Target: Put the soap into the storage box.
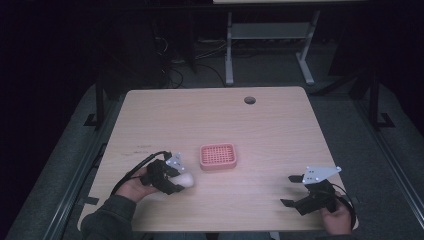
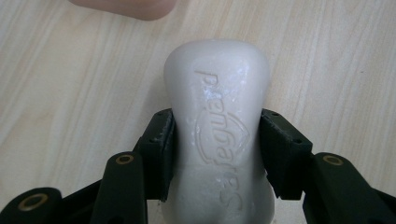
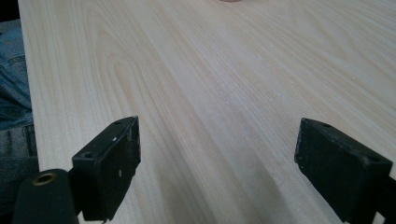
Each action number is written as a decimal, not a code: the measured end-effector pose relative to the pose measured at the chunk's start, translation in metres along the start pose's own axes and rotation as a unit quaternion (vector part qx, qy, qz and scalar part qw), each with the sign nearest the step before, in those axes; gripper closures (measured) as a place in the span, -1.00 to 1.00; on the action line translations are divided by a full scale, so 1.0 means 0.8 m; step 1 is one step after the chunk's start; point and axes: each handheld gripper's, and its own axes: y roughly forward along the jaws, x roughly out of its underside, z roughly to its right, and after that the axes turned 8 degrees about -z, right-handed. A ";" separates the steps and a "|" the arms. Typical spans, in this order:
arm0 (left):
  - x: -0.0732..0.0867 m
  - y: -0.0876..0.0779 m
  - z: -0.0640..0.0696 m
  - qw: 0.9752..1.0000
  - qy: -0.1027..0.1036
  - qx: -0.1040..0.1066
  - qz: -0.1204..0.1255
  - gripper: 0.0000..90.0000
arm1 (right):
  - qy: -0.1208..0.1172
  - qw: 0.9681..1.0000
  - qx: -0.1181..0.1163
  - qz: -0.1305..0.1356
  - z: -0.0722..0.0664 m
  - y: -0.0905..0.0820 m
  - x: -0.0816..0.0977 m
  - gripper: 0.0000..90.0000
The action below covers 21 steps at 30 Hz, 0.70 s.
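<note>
**On the counter's near left, a white soap bar sits clamped in the left gripper**

Near the front left corner of the counter [image 1: 280, 125], the left gripper [image 1: 176, 184] has its fingers [image 2: 159, 149] clenched on a white bar of soap [image 2: 217, 126]. From above, the soap is just a pale rounded lump poking out past the black fingers towards the pink basket [image 1: 218, 156], which lies just beyond it and apart from it. The left gripper view gives what the high view cannot: both pads press against the bar's narrowed middle, one on each side, and raised lettering runs along its top face, partly readable but smeared by glare. The bar's near end is cut off by the bottom edge of that view, and whether it rests on the wood or is lifted clear of it cannot be told. A pink blur at the top edge there is the basket's rim, too soft to make out.

The right gripper [image 1: 290, 191] sits near the front right corner, well apart from the soap and the basket. Its fingers [image 3: 112, 163] are released, standing wide with bare wood grain between them in the right gripper view. Blue denim shows at that view's left edge, beyond the counter's side. The high view shows the person's hands and one dark sleeve entering from below, and a round hole in the counter's far edge; the room behind is dark, with table legs faintly visible.
</note>
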 end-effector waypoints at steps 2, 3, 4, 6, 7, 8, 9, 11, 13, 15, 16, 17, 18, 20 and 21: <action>-0.003 -0.003 -0.001 1.000 0.002 -0.001 0.002 0.10 | 0.000 1.000 0.001 0.001 0.000 0.000 0.000 -0.69; -0.004 -0.005 -0.003 1.000 0.002 0.001 0.002 0.10 | 0.001 1.000 0.000 0.001 0.000 0.000 0.000 -0.69; -0.006 -0.006 -0.004 1.000 0.004 0.001 0.003 0.10 | 0.002 1.000 0.001 0.002 0.000 0.000 0.000 -0.69; -0.009 -0.008 -0.005 1.000 0.005 0.001 0.003 0.10 | 0.001 1.000 0.000 0.003 0.000 -0.001 0.001 -0.69; -0.011 -0.009 -0.007 1.000 0.006 0.002 0.001 0.10 | 0.001 1.000 0.000 0.003 0.000 -0.001 0.001 -0.69; -0.012 -0.010 -0.007 1.000 0.008 0.000 0.001 0.10 | 0.001 1.000 0.001 0.004 0.000 -0.001 0.001 -0.69; -0.014 -0.010 -0.008 1.000 0.008 0.000 0.002 0.10 | 0.001 1.000 0.000 0.004 -0.001 -0.001 0.000 -0.69; -0.017 -0.012 -0.010 1.000 0.007 0.001 0.004 0.10 | 0.001 1.000 -0.001 0.005 -0.001 -0.001 0.000 -0.69; -0.020 -0.014 -0.013 1.000 0.009 0.004 0.005 0.10 | 0.003 1.000 -0.001 0.005 -0.001 -0.001 0.000 -0.69; -0.024 -0.016 -0.015 1.000 0.013 0.004 0.004 0.10 | 0.003 1.000 -0.001 0.006 -0.001 -0.001 0.000 -0.69; -0.026 -0.016 -0.015 1.000 0.013 0.004 0.003 0.10 | -0.001 1.000 -0.001 0.005 -0.001 -0.001 0.000 -0.69; -0.028 -0.016 -0.016 1.000 0.016 0.003 0.003 0.10 | -0.001 1.000 -0.002 0.005 -0.001 -0.001 0.000 -0.69; -0.030 -0.017 -0.017 1.000 0.018 0.003 0.003 0.10 | -0.002 1.000 -0.002 0.004 -0.001 0.000 0.000 -0.69; -0.033 -0.017 -0.018 1.000 0.019 0.006 0.003 0.10 | -0.003 1.000 -0.003 0.003 -0.001 0.000 0.000 -0.69; -0.035 -0.017 -0.018 1.000 0.019 0.007 0.002 0.10 | -0.003 1.000 -0.003 0.004 -0.001 0.000 0.000 -0.69</action>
